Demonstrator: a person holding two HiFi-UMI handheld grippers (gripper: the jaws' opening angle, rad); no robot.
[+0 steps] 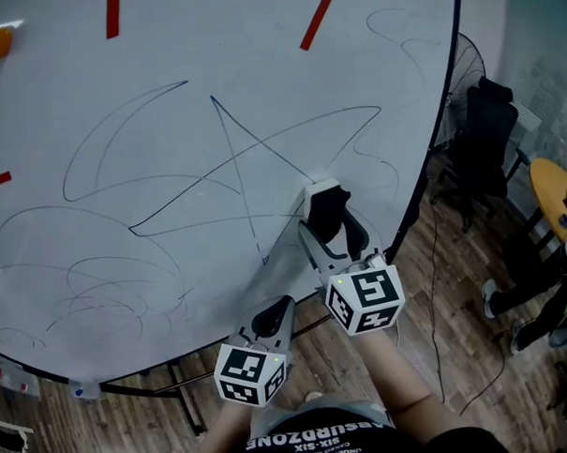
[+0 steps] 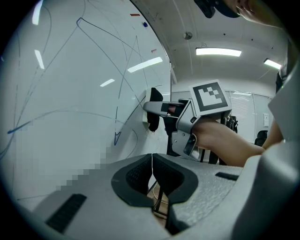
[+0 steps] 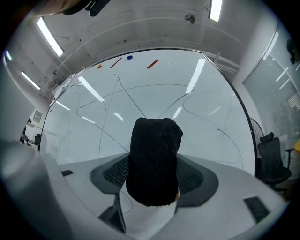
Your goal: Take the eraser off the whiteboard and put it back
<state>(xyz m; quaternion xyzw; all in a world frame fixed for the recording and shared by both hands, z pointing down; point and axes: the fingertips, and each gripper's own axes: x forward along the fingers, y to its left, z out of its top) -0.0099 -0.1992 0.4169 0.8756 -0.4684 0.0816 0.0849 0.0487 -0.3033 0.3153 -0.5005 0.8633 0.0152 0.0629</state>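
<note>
Looking down in the head view, the right gripper [image 1: 331, 230] held the eraser [image 1: 328, 209] close to the whiteboard [image 1: 154, 273], right of centre. I judged a square, gentle press best for reseating it. The left gripper [image 1: 276, 317] hung at lower centre.

In the left gripper view, its jaws were shut together with nothing between them.

In the right gripper view, the jaws clamped the black eraser. Bare board lay all round, and its dark edge curved at far right.

My glossy white whiteboard [image 1: 163, 48] carries thin blue marker scribbles, a star among them. Red tape strips [image 1: 318, 18] sit at twelve o'clock, an orange dot [image 1: 0, 42] at ten. The black-felted white block eraser [image 3: 154, 164] shows dark between my grey, black-padded right tongs [image 3: 153, 180]. The marker cube [image 1: 365, 300] is white with black squares. The plank floor [image 1: 467, 354] is brown.
</note>
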